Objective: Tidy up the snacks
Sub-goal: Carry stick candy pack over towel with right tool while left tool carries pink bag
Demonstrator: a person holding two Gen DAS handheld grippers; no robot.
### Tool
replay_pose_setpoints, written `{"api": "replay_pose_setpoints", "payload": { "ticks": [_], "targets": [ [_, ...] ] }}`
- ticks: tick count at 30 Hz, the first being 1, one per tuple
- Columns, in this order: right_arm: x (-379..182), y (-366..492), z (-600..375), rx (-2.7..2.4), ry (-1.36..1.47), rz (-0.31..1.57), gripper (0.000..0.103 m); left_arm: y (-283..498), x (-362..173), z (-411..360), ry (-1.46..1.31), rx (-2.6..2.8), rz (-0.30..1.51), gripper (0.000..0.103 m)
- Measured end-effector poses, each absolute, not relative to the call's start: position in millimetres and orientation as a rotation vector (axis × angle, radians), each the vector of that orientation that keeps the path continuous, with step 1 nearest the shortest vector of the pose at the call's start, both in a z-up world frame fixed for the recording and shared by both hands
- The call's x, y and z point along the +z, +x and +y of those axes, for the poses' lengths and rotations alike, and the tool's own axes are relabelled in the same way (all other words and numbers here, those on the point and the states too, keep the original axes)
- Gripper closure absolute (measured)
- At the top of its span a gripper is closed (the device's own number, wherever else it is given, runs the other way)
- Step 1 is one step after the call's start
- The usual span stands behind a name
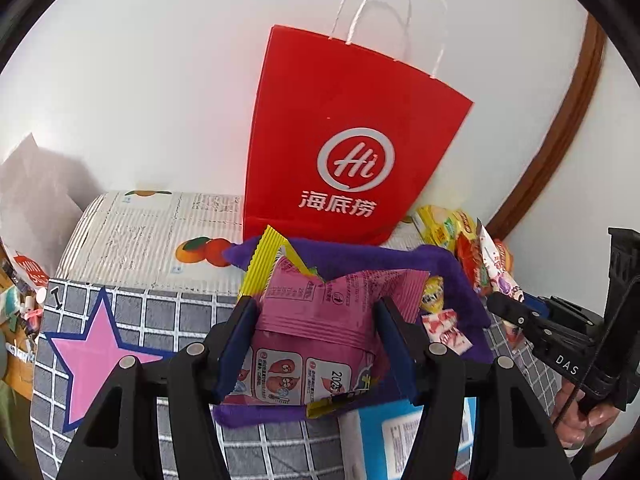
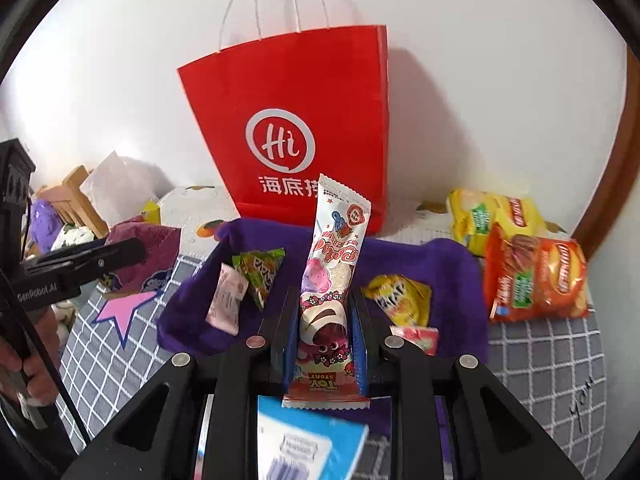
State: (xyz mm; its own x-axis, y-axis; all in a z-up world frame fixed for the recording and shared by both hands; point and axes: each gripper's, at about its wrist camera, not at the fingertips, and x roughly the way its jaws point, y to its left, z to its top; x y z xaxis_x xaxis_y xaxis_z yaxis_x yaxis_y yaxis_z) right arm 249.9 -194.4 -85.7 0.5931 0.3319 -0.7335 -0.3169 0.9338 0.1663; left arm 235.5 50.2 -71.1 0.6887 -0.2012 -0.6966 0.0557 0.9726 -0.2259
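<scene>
There is 1 red paper carrier bag (image 2: 304,128) with white string handles and 1 purple fabric tray (image 2: 452,276). Chip bags number 2: 1 yellow (image 2: 486,216), 1 orange (image 2: 536,280). Small triangular foil packets also number 2: 1 green (image 2: 260,270), 1 yellow (image 2: 400,298).

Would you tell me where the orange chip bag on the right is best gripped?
Probably by its top crimped edge, coming from above. The orange chip bag lies flat and puffy on the checked cloth, its upper left part overlapping the yellow chip bag; the flat seam gives the jaws something thin to pinch.

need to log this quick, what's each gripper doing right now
left gripper: closed on the pink snack packet
right gripper: closed on the long white Toy Story snack packet
</scene>
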Motion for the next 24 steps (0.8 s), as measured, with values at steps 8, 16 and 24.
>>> {"api": "replay_pose_setpoints", "payload": {
  "ticks": [8,16,24],
  "targets": [
    [-114,281,-195,0.405,0.065,0.938,0.08,271,-85,45,-0.239,-0.164,0.82,0.044],
    [-130,290,-206,0.413,0.042,1.01,0.08,285,-106,39,-0.238,-0.157,0.873,0.044],
    [-148,297,-203,0.449,0.063,1.088,0.08,289,-113,43,-0.246,-0.147,0.893,0.044]
  ]
}}
